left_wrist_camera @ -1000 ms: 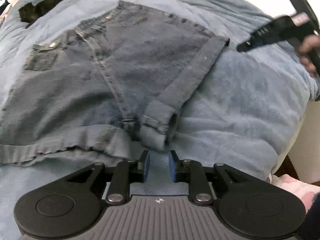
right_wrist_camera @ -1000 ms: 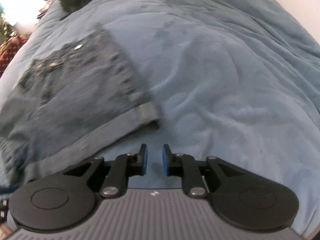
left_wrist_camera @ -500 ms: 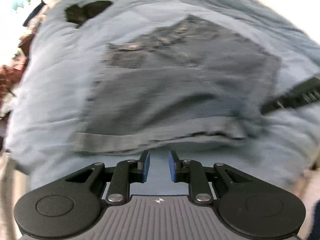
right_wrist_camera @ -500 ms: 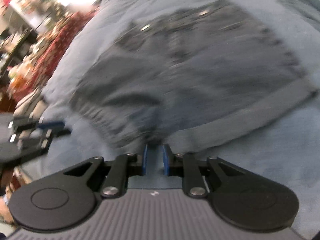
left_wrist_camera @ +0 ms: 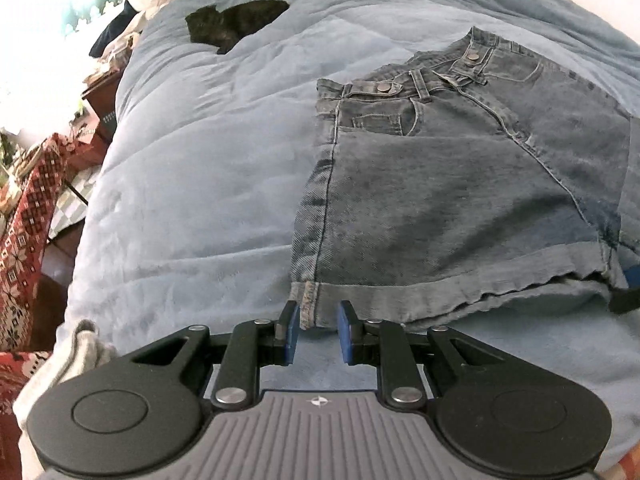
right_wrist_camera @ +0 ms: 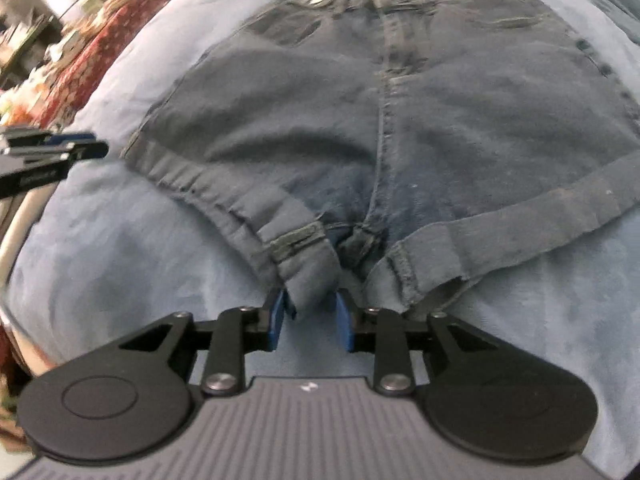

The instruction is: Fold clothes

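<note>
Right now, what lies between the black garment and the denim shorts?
Only bare blue blanket separates the black garment from the denim shorts, seen in the left wrist view.

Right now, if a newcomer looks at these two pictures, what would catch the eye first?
First the denim shorts, lying flat on the soft blue blanket with their cuffed hems toward the cameras. Next the left claw, open at the outer hem corner, and the right claw, open around the inner leg cuff. A dark patch lies far up the blanket.
</note>
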### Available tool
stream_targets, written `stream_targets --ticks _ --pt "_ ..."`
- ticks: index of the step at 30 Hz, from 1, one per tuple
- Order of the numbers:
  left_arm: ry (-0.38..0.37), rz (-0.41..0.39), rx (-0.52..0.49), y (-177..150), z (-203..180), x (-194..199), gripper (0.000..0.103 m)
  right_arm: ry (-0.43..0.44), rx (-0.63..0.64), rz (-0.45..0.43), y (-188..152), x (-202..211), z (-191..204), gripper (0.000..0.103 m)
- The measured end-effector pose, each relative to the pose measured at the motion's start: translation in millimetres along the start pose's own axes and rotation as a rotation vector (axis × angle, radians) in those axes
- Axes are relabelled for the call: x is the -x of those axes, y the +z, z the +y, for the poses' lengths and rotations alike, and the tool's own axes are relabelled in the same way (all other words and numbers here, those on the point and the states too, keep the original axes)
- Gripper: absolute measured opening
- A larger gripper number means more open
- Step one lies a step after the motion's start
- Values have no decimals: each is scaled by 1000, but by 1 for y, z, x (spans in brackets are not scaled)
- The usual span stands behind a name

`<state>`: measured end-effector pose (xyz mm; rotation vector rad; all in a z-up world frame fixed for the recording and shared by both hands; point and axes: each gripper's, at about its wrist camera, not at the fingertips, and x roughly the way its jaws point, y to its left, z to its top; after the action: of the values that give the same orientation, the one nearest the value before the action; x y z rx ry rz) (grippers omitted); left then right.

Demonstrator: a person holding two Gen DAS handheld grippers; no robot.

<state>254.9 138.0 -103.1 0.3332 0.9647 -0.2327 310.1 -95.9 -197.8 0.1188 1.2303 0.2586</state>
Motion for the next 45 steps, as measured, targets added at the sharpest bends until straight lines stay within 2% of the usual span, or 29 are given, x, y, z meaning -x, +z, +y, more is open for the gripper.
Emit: stream_targets --ticks 7,12,13,15,17,20,25,33,36,38,41,43,44,45 --pt "2 8 -20 -3 -2 -5 20 -76 -42 -140 7 20 -7 28" --pt "12 13 -50 -4 -4 -8 20 -65 22 -128 11 17 0 26" --pt "15 13 -67 -4 -6 -9 20 -52 45 -131 11 16 3 23" --pt "27 9 -121 -5 -10 -12 20 -15 47 -122 13 14 6 9" --pt "51 8 -179 -6 -14 -17 20 2 28 -95 14 11 4 7" --pt "70 28 -283 -9 -19 -29 20 0 22 -81 11 10 -3 6" --pt "86 51 -537 -26 -31 -44 20 5 1 -63 8 6 -9 6" --pt "192 -30 -793 -43 -39 -50 23 19 -20 -57 9 3 -9 6" --pt "204 -94 -857 -48 -45 -46 23 22 -25 -55 9 3 -9 6" --pt "215 -101 -908 -54 -49 -50 23 25 -29 -52 9 2 -9 6" --pt "223 -96 -919 -56 -50 -58 23 28 -28 -50 10 0 -8 6" --pt "216 -102 -889 -50 -51 -58 23 17 -3 -54 10 0 -5 6" --pt "204 -109 -864 -46 -50 -56 19 11 16 -57 10 0 -2 6" --pt "174 -113 -821 -40 -48 -53 11 10 45 -57 10 0 1 6"
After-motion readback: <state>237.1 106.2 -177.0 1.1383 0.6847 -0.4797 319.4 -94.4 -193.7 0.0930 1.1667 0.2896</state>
